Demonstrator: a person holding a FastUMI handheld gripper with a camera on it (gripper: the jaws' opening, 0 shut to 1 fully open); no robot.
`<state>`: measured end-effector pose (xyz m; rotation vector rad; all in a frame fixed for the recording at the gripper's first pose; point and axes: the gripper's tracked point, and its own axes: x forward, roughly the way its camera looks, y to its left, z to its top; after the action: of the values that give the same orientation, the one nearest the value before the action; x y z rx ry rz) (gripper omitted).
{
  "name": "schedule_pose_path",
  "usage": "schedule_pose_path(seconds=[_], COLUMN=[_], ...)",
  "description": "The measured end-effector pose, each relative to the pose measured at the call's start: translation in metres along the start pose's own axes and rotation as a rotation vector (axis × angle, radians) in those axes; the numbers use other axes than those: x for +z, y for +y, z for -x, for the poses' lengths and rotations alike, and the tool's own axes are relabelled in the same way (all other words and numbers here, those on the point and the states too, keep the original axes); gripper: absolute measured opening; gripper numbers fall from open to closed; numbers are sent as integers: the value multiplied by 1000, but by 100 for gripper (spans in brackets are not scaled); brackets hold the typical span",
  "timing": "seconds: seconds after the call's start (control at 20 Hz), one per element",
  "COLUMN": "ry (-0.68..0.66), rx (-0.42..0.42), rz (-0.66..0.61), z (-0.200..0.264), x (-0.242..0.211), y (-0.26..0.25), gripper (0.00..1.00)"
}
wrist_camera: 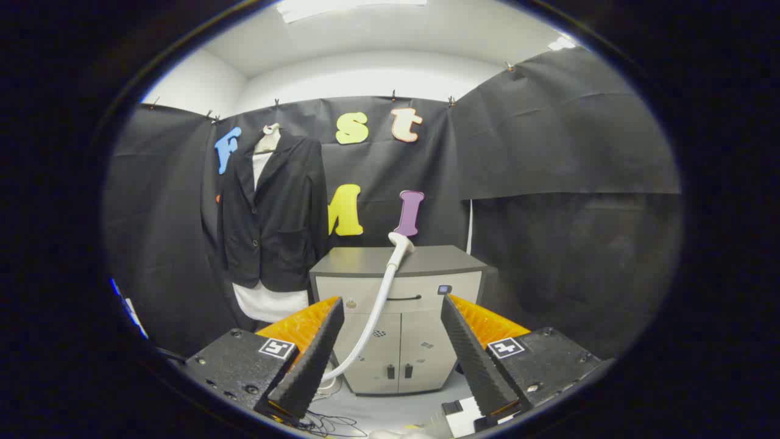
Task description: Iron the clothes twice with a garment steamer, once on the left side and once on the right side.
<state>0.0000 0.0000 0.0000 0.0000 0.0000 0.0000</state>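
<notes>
Booth: black cloth walls [548, 152] pinned along the top edge, white ceiling with a light panel above, pale floor [378, 408] below.

Gripper view, items:

1. Cabinet [399, 317], pale grey with a darker grey top that serves as the worktop; one drawer with a dark handle over two doors with small dark pulls. Stands against the back wall, beyond the fingers and between them.

2. Jacket [274, 213], black, lapelled, buttoned at the waist, hung on a pale dress form whose neck shows above the collar. A white garment [268, 302] shows at the neckline and hangs below the hem. Placed just beside the cabinet on its left, against the back wall.

3. Garment steamer head [400, 247], white, resting at the front edge of the cabinet top, nozzle tilted upward. Its white hose [372, 323] curves down across the cabinet front to the floor near the left finger.

4. Gripper [390, 353]: fingers spread wide apart, nothing held between them, well short of the steamer head.

5. Thin dark cables [332, 422] on the floor between the fingers.
</notes>
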Motion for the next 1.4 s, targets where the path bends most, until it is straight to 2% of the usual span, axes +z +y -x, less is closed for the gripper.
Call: schedule_pose_path(seconds=[0.7, 0.95, 1.15, 1.4], ry=[-1, 3, 8, 2], rx=[9, 7, -8, -8], rz=[-17, -17, -12, -25], z=[4, -10, -44, -124], x=[-5, 2, 20, 56], y=[8, 10, 2, -13], gripper=[100, 100, 100, 99])
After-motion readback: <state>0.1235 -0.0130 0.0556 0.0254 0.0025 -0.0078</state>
